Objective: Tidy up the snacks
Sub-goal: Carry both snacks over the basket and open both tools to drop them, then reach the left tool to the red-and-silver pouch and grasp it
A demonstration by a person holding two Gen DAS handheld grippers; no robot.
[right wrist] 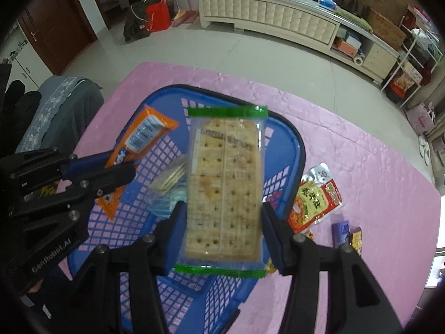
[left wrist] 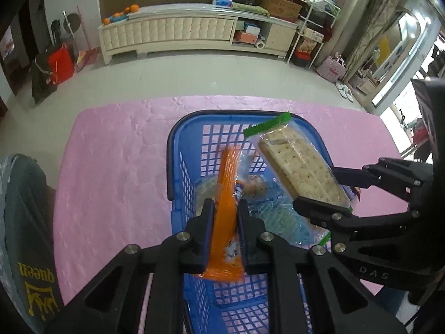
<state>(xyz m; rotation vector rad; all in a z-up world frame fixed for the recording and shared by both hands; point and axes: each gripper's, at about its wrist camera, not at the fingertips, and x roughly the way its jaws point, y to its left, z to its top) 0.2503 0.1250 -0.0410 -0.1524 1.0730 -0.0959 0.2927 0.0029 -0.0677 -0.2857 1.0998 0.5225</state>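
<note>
A blue plastic basket (left wrist: 172, 144) (right wrist: 301, 150) stands on a pink table cover (left wrist: 111, 167). Over it, my left gripper (left wrist: 225, 204) (right wrist: 122, 164) has an orange snack packet (left wrist: 226, 189) (right wrist: 144, 136) edge-on between its pads. The packet looks blurred and loose, and the jaws stand slightly apart. My right gripper (right wrist: 222, 206) (left wrist: 314, 188) is shut on the sides of a clear, green-ended cracker packet (right wrist: 222, 183) (left wrist: 294, 164), held tilted above the basket's right half. Clear wrapped snacks (left wrist: 278, 217) (right wrist: 169, 178) lie on the basket floor.
Loose snacks lie on the cover to the right of the basket: a red and green packet (right wrist: 314, 197) and a small dark blue one (right wrist: 342, 231). A person's grey garment (left wrist: 25, 222) is at the left edge. A white cabinet (left wrist: 167, 33) stands across the floor.
</note>
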